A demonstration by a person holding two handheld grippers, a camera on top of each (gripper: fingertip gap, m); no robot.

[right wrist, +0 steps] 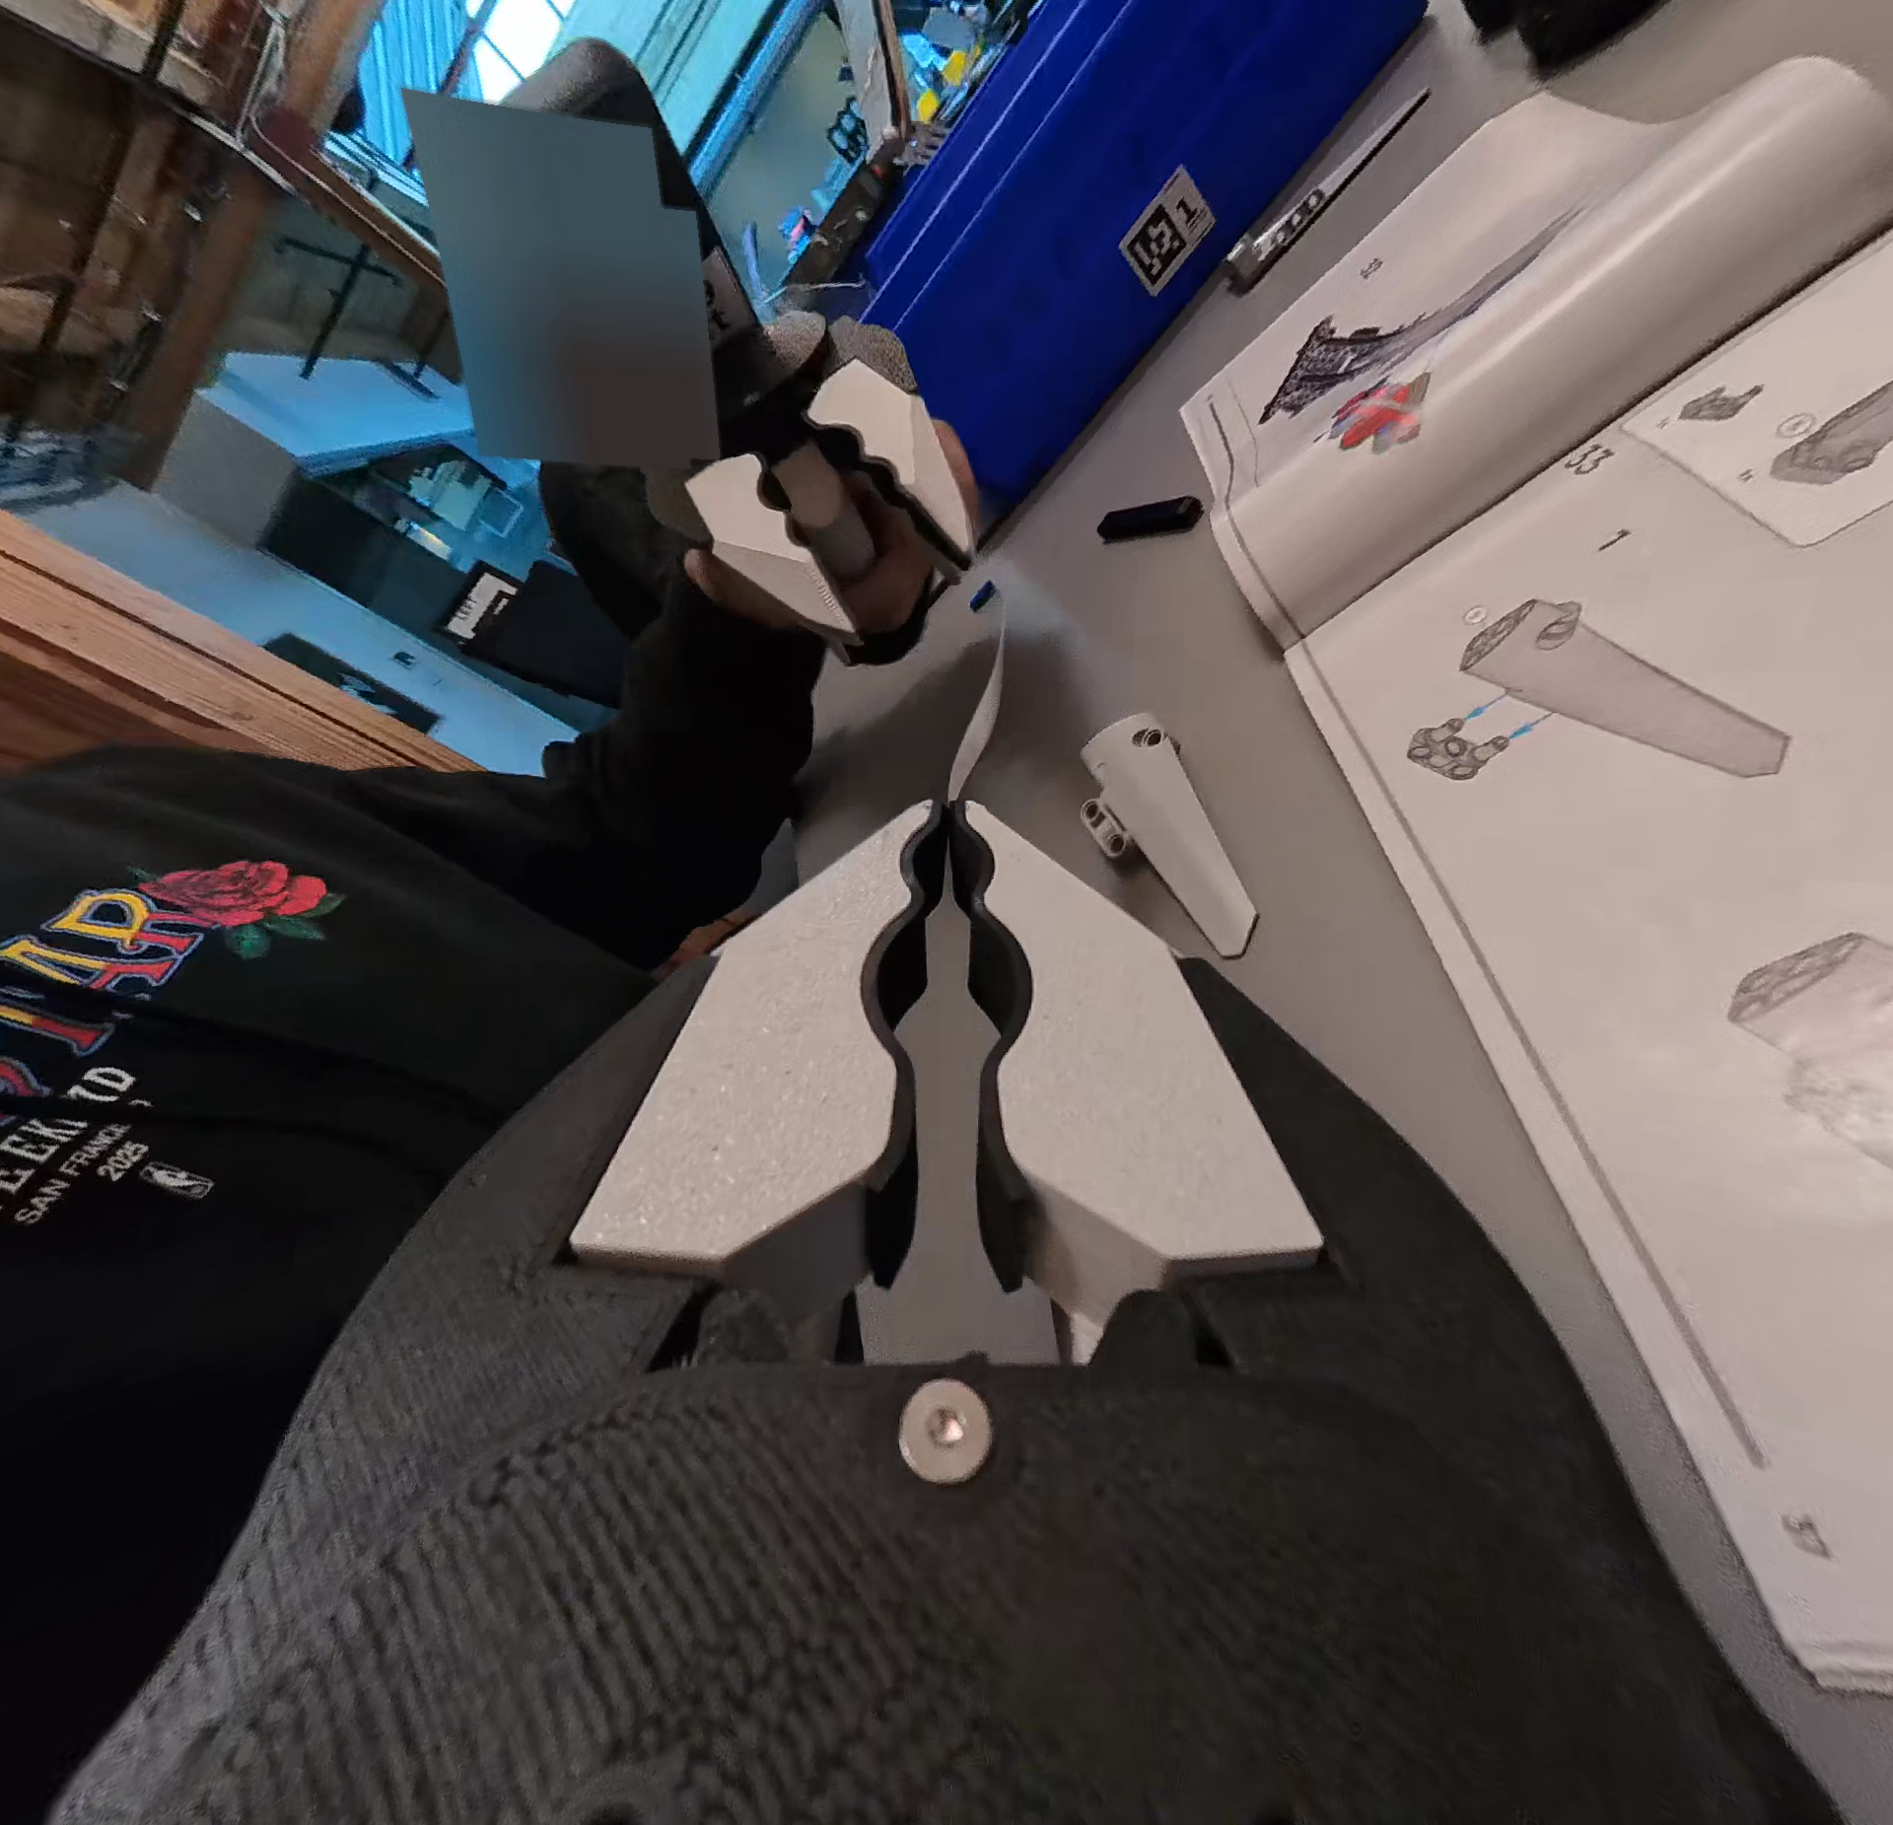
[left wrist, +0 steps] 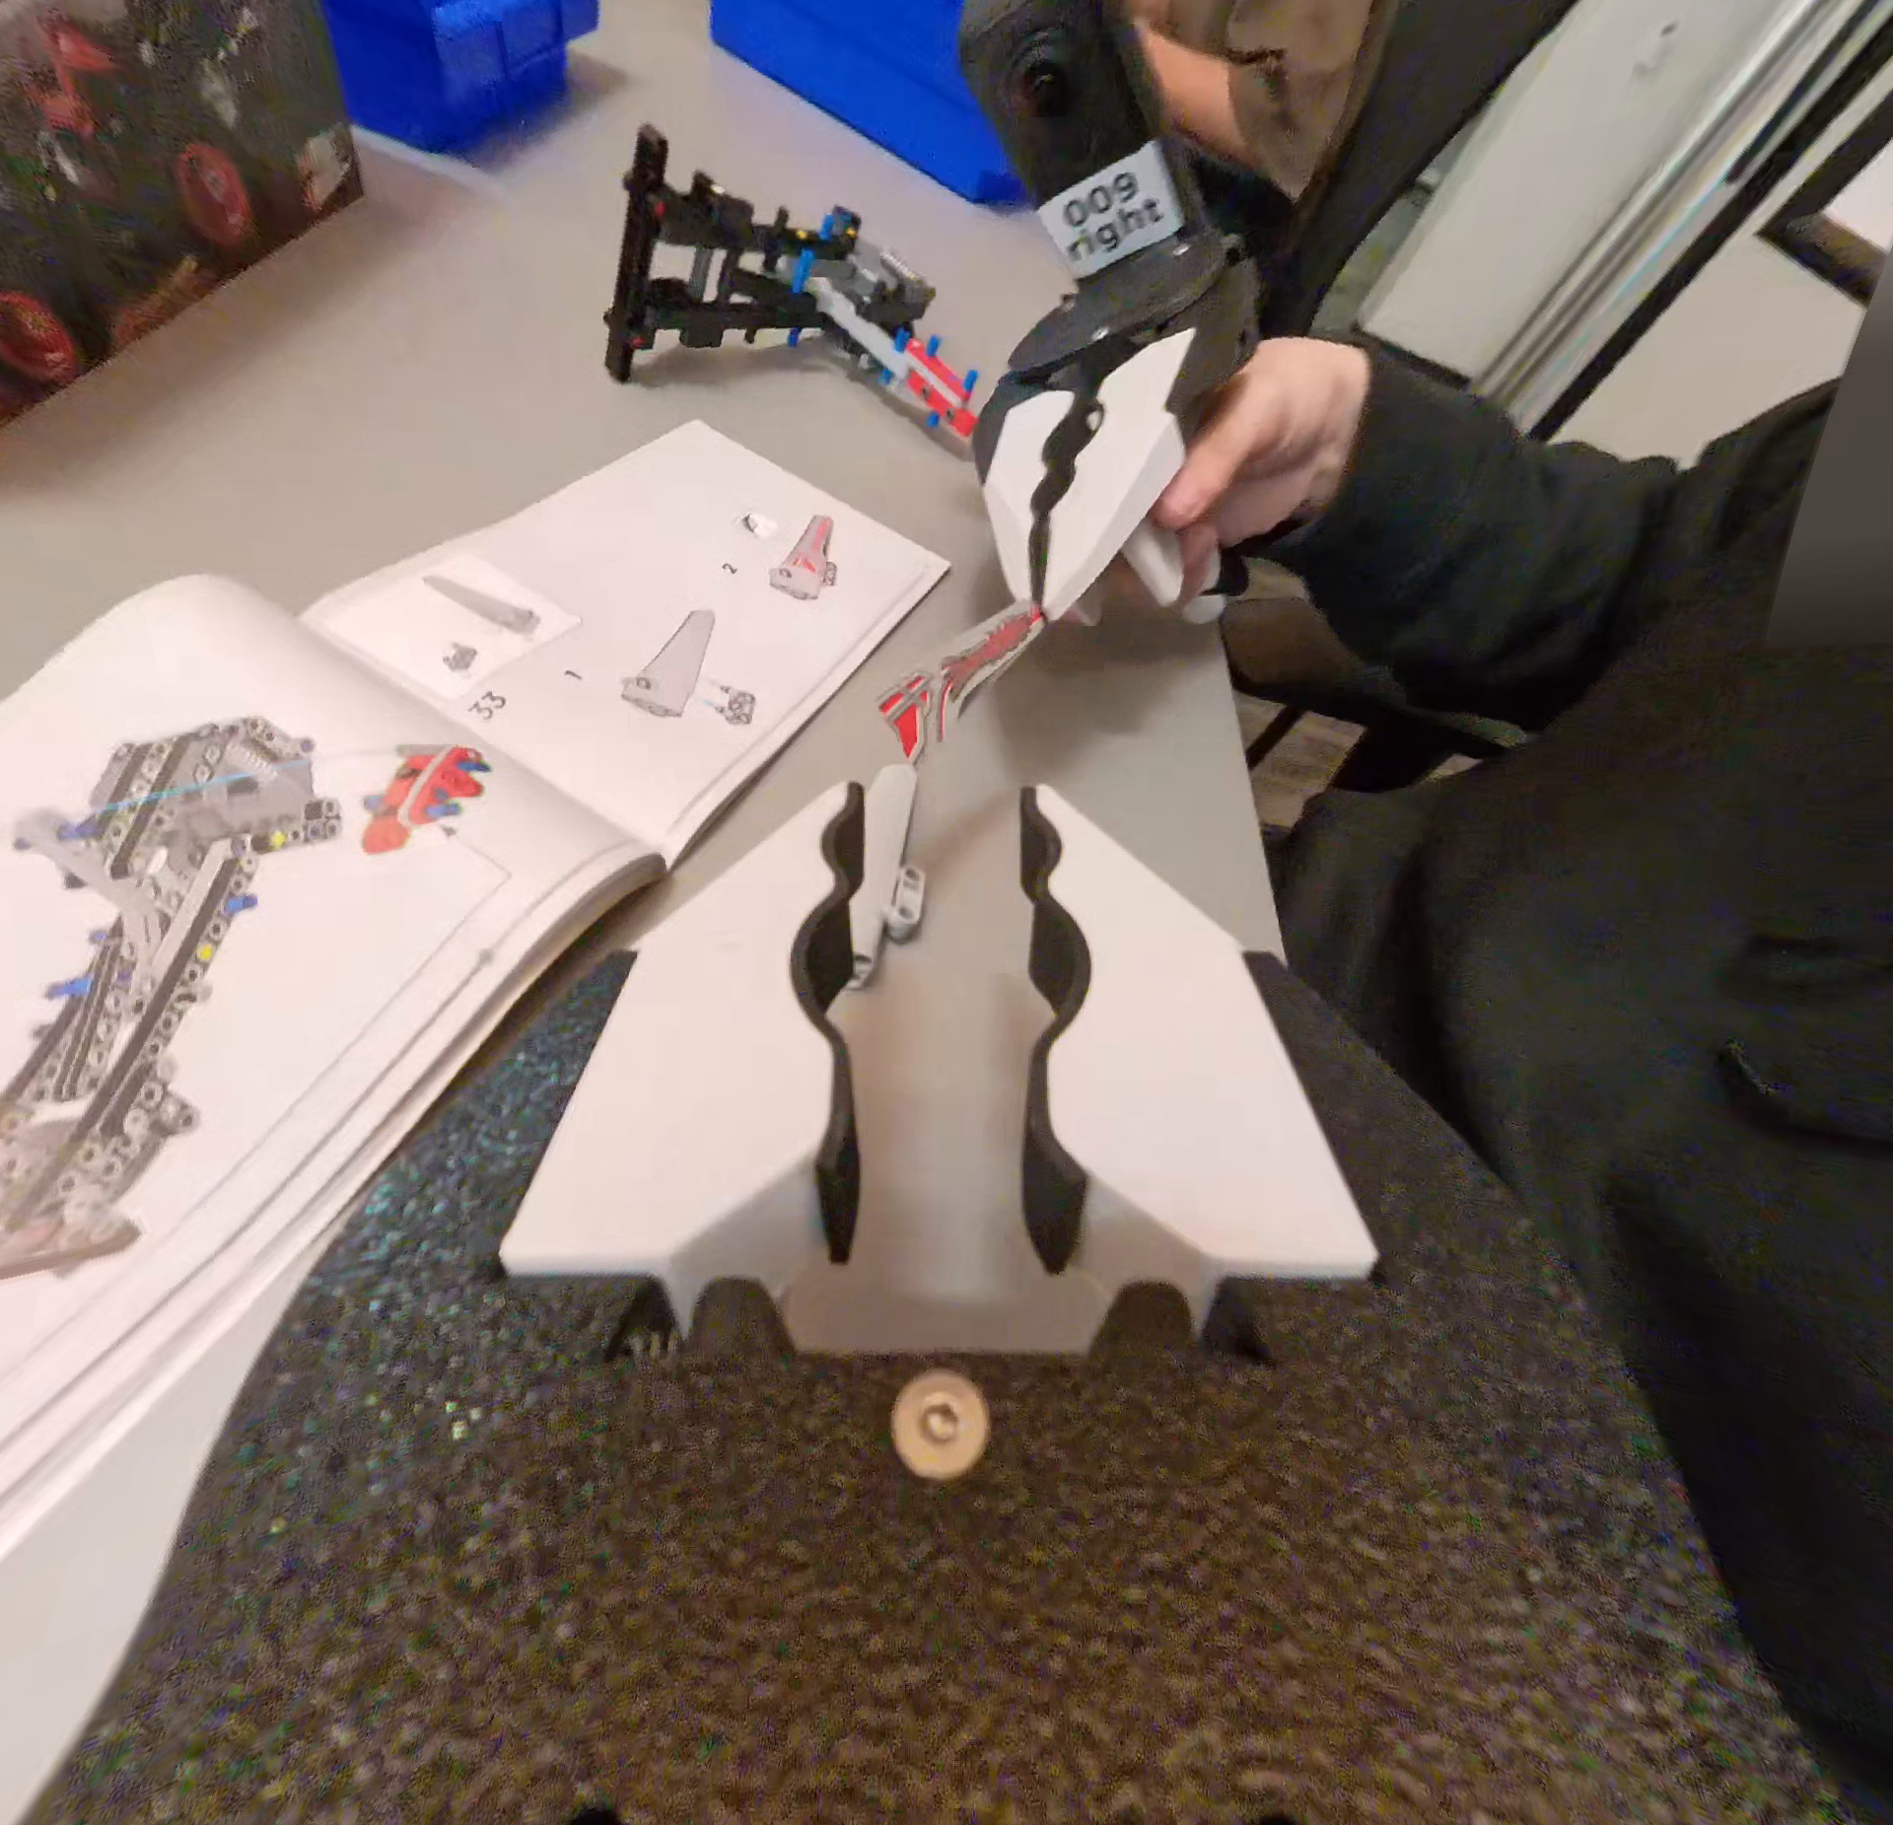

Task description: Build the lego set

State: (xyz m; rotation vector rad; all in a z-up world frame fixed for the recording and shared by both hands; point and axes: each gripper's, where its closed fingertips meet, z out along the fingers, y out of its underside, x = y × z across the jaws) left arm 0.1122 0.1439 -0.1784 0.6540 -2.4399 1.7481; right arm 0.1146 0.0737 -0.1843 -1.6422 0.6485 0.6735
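My right gripper (left wrist: 1040, 610) (right wrist: 949, 809) is shut on one end of a thin red, white and black sticker (left wrist: 958, 680), held above the grey table. In the right wrist view the sticker (right wrist: 978, 711) shows edge-on as a pale strip. A white tapered panel piece (left wrist: 889, 854) (right wrist: 1168, 833) with a small connector on its side lies on the table. My left gripper (left wrist: 937, 798) (right wrist: 907, 598) is open and empty, and the panel lies just inside its left finger. The part-built black, grey and red model (left wrist: 779, 280) stands farther back.
The open instruction booklet (left wrist: 410, 751) (right wrist: 1588, 751) lies left of the panel. Two blue bins (left wrist: 461, 24) (left wrist: 860, 34) and the set's box (left wrist: 154, 137) stand at the back. A small black piece (right wrist: 1147, 518) and a blue one (right wrist: 983, 595) lie loose. The table edge (left wrist: 1245, 751) and a person's dark clothing are close on the right. Across from one pair of fingers to the other is roughly 8 centimetres.
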